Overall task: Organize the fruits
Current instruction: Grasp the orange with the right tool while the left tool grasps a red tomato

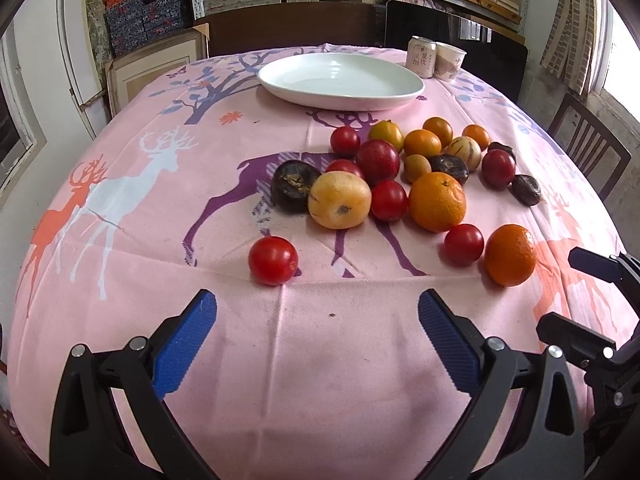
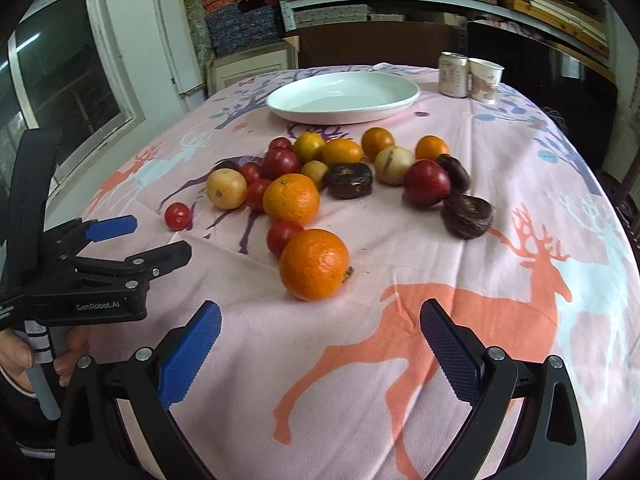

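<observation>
Short of the empty plate (image 1: 340,80), fruit lies loose; both my grippers, left (image 1: 316,344) and right (image 2: 320,344), hover released, probably choosing.

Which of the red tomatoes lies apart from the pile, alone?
The tomato at the left front of the pile: bare cloth surrounds it, while the other red ones touch or nearly touch neighbouring fruit.

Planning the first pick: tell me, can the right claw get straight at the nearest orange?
Probably yes. The right claw is open, the nearest orange lies just ahead, and only bare tablecloth lies between them.
</observation>
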The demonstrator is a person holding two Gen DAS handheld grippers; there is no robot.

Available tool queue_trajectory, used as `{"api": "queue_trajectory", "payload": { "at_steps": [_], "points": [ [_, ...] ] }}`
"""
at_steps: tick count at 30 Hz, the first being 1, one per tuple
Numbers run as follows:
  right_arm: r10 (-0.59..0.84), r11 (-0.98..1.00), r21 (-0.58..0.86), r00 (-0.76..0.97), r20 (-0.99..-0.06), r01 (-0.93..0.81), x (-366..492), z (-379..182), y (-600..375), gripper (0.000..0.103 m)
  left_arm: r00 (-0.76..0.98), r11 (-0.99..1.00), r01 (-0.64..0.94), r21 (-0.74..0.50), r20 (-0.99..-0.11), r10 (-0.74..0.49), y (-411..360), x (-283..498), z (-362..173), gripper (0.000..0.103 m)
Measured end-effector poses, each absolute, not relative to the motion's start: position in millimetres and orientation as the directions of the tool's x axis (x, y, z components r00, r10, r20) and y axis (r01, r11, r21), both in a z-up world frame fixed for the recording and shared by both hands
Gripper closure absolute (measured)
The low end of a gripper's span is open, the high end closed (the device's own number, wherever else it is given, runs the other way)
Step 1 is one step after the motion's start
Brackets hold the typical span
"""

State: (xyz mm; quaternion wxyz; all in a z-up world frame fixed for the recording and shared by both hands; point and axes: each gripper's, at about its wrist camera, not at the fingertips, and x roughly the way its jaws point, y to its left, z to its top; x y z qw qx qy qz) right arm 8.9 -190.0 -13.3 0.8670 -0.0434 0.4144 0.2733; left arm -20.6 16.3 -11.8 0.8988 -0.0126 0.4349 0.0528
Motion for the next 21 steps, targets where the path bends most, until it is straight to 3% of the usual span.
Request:
{"api": "queue_trajectory", "payload": {
  "at_steps": [2,4,6,8,10,21],
  "points": [
    [0.412,0.843,0.109,0.503,-0.76,-0.527,15.9,-14.6,-180.6,0.003,0.614,0.993,-0.114,0.025,-0.784,0.09,23.0,-19.8,-11.8,0.004],
    [0.401,0.831,0.084,0.487,-0.776,-0.55,24.2,-16.6,-170.8,0.016,0.611,0.993,-0.112,0.027,-0.787,0.091,27.6,-18.1,-12.3,0.004],
    [0.388,0.821,0.068,0.466,-0.795,-0.567,33.4,-20.6,-161.7,0.017,0.606,0.993,-0.113,0.034,-0.789,0.096,30.7,-15.1,-12.2,0.004],
    [0.368,0.818,0.048,0.456,-0.81,-0.573,42.3,-25.4,-154.5,0.027,0.599,0.993,-0.112,0.025,-0.796,0.087,34.4,-10.7,-11.5,0.004],
    [0.385,0.808,0.076,0.426,-0.819,-0.584,50.1,-30.9,-152.7,0.058,0.595,0.994,-0.108,0.017,-0.8,0.078,37.6,-6.5,-11.0,0.004],
    [0.462,0.811,0.184,0.416,-0.783,-0.555,50.0,-32.3,-189.4,0.059,0.536,0.995,-0.095,-0.012,-0.843,0.041,52.5,15.2,-26.2,0.004]
  ]
}}
